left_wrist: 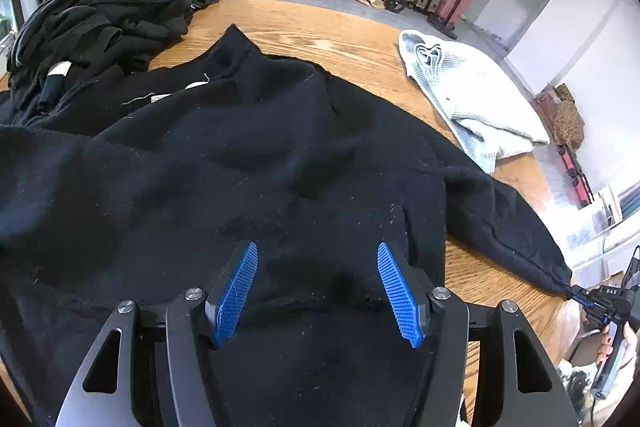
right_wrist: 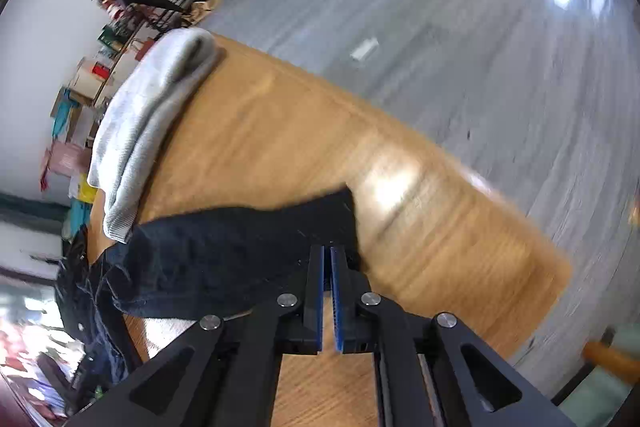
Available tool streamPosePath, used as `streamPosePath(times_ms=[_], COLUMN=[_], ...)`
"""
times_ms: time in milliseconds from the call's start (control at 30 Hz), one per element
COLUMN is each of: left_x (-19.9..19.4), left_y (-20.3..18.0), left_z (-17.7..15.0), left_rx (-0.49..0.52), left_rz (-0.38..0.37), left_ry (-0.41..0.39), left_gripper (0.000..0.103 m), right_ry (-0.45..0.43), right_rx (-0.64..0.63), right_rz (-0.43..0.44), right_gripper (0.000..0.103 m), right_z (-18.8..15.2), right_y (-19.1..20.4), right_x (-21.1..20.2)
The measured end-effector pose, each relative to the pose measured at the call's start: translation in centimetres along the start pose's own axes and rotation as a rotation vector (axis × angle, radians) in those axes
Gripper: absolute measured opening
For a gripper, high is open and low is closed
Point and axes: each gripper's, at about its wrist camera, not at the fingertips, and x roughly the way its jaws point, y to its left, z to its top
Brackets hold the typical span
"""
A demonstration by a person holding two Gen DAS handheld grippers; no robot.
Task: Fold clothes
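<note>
A black sweater lies spread over the wooden table, one sleeve stretched out to the right. My left gripper is open, its blue fingers hovering just over the sweater's body. My right gripper is shut on the sleeve cuff near the table's edge; it also shows in the left wrist view, pinching the sleeve's tip.
A folded pale grey sweater lies at the table's far right, also seen in the right wrist view. A heap of black clothes sits at the far left. Boxes, suitcases and a cart stand on the floor behind.
</note>
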Motion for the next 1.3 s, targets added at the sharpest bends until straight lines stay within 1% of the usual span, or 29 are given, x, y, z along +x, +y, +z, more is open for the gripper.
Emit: streamPosePath(times_ms=[33, 67, 167, 267, 467, 567, 633, 667, 733, 800, 900, 933, 1000, 1067, 1167, 1233, 1267, 1300], left_x=[-0.1, 0.0, 0.2, 0.1, 0.2, 0.3, 0.3, 0.4, 0.5, 0.5, 0.6, 0.6, 0.6, 0.4, 0.2, 0.0, -0.1, -0.2], left_y=[0.1, 0.1, -0.1, -0.2, 0.1, 0.0, -0.1, -0.1, -0.2, -0.3, -0.2, -0.3, -0.4, -0.3, 0.2, 0.5, 0.7, 0.8], left_z=[-0.1, -0.1, -0.2, -0.6, -1.0, -1.1, -1.2, -1.3, -1.4, -1.5, -1.7, -1.7, -1.6, -1.7, -1.9, -2.1, -2.1, -2.2], left_rx=[-0.003, -0.007, -0.009, 0.0, -0.009, -0.005, -0.006, -0.005, -0.003, 0.0, -0.001, 0.0, 0.006, 0.011, 0.002, -0.006, -0.009, -0.013], left_rz=[-0.004, -0.01, -0.019, -0.012, 0.001, -0.001, -0.006, -0.007, -0.006, -0.002, 0.0, 0.001, 0.005, 0.011, 0.039, 0.051, 0.054, 0.058], left_ry=[-0.001, 0.0, 0.002, 0.007, 0.016, 0.019, 0.022, 0.024, 0.028, 0.031, 0.034, 0.036, 0.04, 0.039, 0.039, 0.037, 0.035, 0.033], left_gripper=[0.064, 0.064, 0.064, 0.064, 0.064, 0.064, 0.064, 0.064, 0.064, 0.064, 0.064, 0.064, 0.064, 0.064, 0.064, 0.064, 0.064, 0.064], right_ry=[0.0, -0.004, -0.001, 0.01, -0.015, -0.021, -0.008, 0.013, 0.054, 0.083, 0.099, 0.101, 0.09, 0.058, 0.036, 0.042, 0.049, 0.045], right_rx=[0.008, 0.012, 0.002, -0.012, -0.016, -0.014, -0.003, -0.01, -0.022, -0.011, 0.015, 0.017, 0.021, 0.03, 0.044, 0.06, 0.07, 0.079], right_rz=[0.009, 0.021, 0.053, 0.06, 0.125, 0.193, 0.247, 0.254, 0.215, 0.196, 0.225, 0.237, 0.252, 0.292, 0.33, 0.307, 0.29, 0.293], right_gripper=[0.013, 0.022, 0.033, 0.033, 0.033, 0.033, 0.033, 0.032, 0.032, 0.032, 0.032, 0.032, 0.028, 0.027, 0.027, 0.03, 0.028, 0.03], right_z=[-0.2, -0.3, -0.4, -0.1, 0.0, 0.2, 0.2, 0.2, 0.1, -0.2, -0.7, -0.9, -0.8, -0.7, -0.2, 0.1, 0.3, 0.3], right_y=[-0.4, -0.5, -0.5, -0.3, 0.0, -0.1, -0.3, -0.3, -0.3, -0.7, -1.2, -1.4, -1.6, -1.6, -1.5, -1.5, -1.6, -1.5], right_x=[-0.1, -0.3, -0.7, -0.5, -0.7, -1.0, -0.9, -0.7, -0.1, 0.3, 0.4, 0.4, 0.5, 0.3, 0.3, 0.8, 1.1, 1.2])
